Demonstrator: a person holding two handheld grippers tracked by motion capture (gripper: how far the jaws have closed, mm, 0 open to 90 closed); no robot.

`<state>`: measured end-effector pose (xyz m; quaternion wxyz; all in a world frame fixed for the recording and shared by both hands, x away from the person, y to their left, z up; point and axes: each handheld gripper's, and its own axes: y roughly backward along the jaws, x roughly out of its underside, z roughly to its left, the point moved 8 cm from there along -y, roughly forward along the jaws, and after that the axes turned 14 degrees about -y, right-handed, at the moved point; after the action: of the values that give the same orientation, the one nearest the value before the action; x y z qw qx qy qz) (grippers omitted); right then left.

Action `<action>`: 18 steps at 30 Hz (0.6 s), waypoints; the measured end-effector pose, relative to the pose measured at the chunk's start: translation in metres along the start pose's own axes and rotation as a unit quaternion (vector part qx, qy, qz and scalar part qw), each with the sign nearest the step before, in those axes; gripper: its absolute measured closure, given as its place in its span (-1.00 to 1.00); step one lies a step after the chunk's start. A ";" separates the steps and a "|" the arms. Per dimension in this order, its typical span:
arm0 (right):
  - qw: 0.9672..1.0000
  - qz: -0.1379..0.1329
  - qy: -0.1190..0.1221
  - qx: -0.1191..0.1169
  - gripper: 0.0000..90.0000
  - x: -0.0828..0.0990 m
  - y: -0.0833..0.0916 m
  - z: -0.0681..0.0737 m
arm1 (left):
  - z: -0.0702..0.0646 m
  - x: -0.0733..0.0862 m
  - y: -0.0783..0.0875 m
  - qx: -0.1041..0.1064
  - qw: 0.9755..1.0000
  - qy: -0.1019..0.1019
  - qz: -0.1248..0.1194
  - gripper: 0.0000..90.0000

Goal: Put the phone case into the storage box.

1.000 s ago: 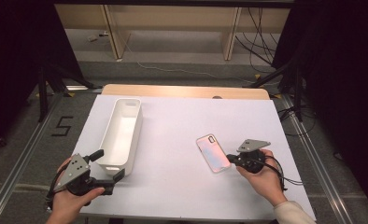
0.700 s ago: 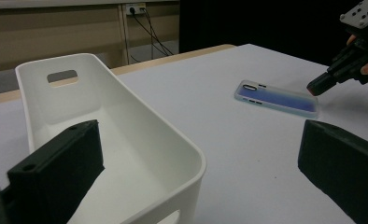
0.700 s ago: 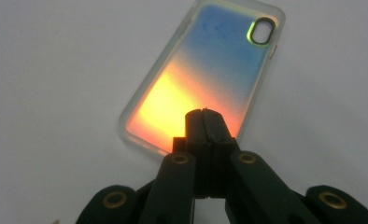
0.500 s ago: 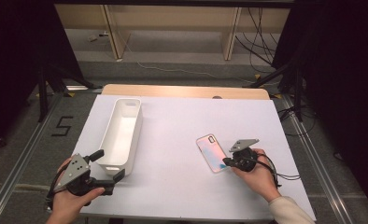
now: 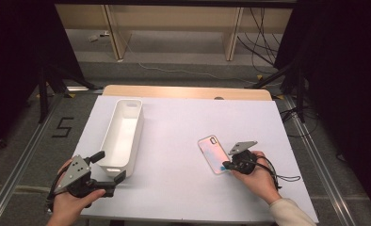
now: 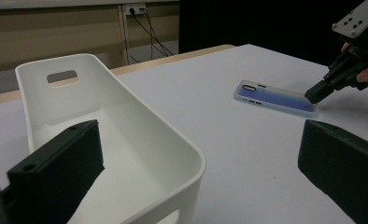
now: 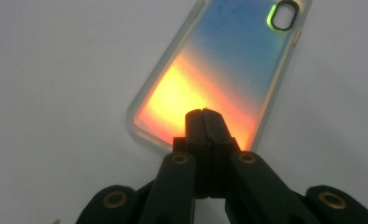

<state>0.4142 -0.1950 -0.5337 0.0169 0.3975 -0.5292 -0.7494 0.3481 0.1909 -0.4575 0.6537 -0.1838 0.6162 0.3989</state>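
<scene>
My right tool (image 7: 204,122) is clenched, jaws pressed together with nothing between them, its tip over the near end of the phone case (image 7: 219,70) lying flat on the counter (image 5: 183,132). My left tool (image 5: 109,168) is released, jaws wide, straddling the near end of the white bin (image 6: 126,140).

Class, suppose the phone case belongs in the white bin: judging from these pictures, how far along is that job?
Done: nothing; the iridescent phone case lies flat on the white table. In hand: the right gripper, jaws together, at its near end. Left: moving it to the empty white plastic bin, which the open left gripper straddles.
</scene>
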 end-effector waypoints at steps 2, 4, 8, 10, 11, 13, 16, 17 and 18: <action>1.000 -0.002 0.008 -0.001 1.00 -0.001 -0.001 0.000 | 0.000 0.000 0.000 0.000 1.000 0.000 0.000 -1.00; 1.000 -0.013 0.012 0.002 1.00 -0.002 -0.003 0.001 | 0.000 0.000 0.000 0.000 1.000 0.000 0.000 -1.00; 1.000 -0.005 0.005 -0.004 1.00 -0.002 -0.005 0.007 | 0.000 0.000 0.000 0.000 1.000 0.000 0.000 -1.00; 1.000 0.008 0.000 -0.008 1.00 -0.002 -0.005 0.011 | 0.000 0.000 0.000 0.000 1.000 -0.001 -0.001 -1.00; 1.000 -0.003 0.010 -0.011 1.00 -0.003 -0.007 0.010 | 0.000 0.000 0.000 -0.001 1.000 -0.001 -0.001 -1.00; 1.000 0.001 0.009 -0.008 1.00 -0.004 -0.008 0.012 | 0.000 0.000 0.000 -0.001 1.000 0.000 -0.001 -1.00; 1.000 -0.004 0.011 -0.006 1.00 -0.005 -0.010 0.013 | 0.000 0.000 0.000 -0.001 1.000 -0.001 -0.001 -1.00; 1.000 0.014 0.004 -0.011 1.00 -0.003 -0.009 0.016 | 0.000 0.000 0.000 -0.001 1.000 -0.001 -0.001 -1.00; 1.000 0.014 0.004 -0.011 1.00 -0.003 -0.009 0.016 | 0.000 0.000 0.000 -0.001 1.000 -0.001 -0.001 -1.00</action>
<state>0.4101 -0.1769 -0.5371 0.0340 0.3928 -0.5261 -0.7535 0.3479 0.1912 -0.4570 0.6544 -0.1847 0.6151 0.3991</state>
